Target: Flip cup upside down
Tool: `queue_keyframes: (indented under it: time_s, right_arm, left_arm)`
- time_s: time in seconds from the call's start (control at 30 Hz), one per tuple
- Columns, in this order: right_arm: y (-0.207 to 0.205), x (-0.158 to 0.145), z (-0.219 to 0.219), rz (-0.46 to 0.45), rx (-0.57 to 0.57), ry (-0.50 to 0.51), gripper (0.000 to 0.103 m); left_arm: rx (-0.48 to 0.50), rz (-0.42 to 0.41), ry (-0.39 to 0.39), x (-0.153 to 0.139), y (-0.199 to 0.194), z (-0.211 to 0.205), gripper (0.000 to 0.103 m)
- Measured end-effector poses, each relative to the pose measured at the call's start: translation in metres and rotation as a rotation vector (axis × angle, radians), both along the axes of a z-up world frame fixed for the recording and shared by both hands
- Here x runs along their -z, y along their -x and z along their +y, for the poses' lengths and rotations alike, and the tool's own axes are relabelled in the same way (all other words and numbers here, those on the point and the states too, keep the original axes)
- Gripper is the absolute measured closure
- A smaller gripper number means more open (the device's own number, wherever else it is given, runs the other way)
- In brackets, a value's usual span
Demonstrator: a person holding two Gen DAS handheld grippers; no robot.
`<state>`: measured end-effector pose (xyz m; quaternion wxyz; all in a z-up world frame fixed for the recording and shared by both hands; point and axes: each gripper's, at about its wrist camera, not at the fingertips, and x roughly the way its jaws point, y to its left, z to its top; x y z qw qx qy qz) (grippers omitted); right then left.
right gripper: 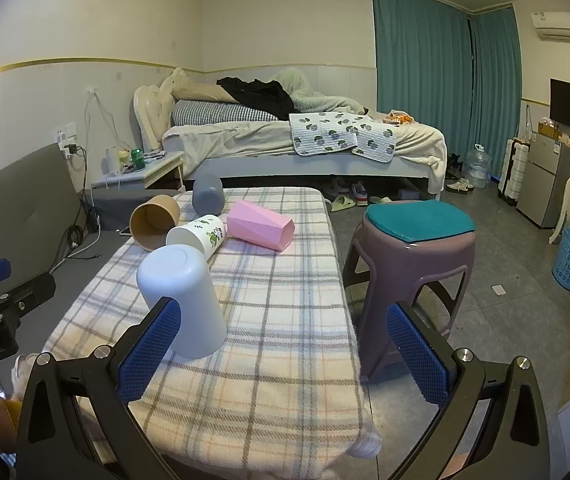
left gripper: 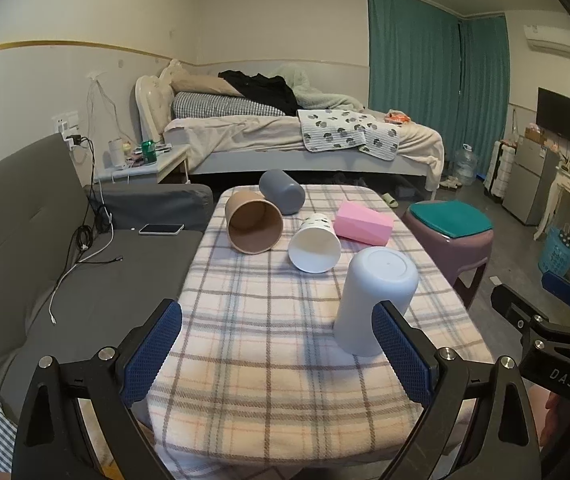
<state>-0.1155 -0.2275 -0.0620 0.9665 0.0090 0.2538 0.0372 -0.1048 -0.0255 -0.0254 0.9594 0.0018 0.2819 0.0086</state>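
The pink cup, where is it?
The pink cup lies on its side at the far end of the checked table, just right of the white flowery cup and in front of the dark grey cup.

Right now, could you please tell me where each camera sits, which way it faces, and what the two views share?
Left wrist: on the left hand-held gripper, looking along the checked table toward the bed; its own open blue fingers show, the right hand-held gripper at right.
Right wrist: on the right hand-held gripper, over the table's right side by the purple stool; own open fingers show.
Shared: the upside-down pale cup, four tipped cups.
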Motion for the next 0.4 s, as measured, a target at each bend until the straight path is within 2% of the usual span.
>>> queue_keyframes:
  time_s: [0.4]
  right_arm:
    - [0.0001,0.0008,0.0010,0.004,0.000,-0.001,0.000]
  left_arm:
    - [0.007,-0.004,-0.005,0.0017,0.0007,-0.0033,0.004]
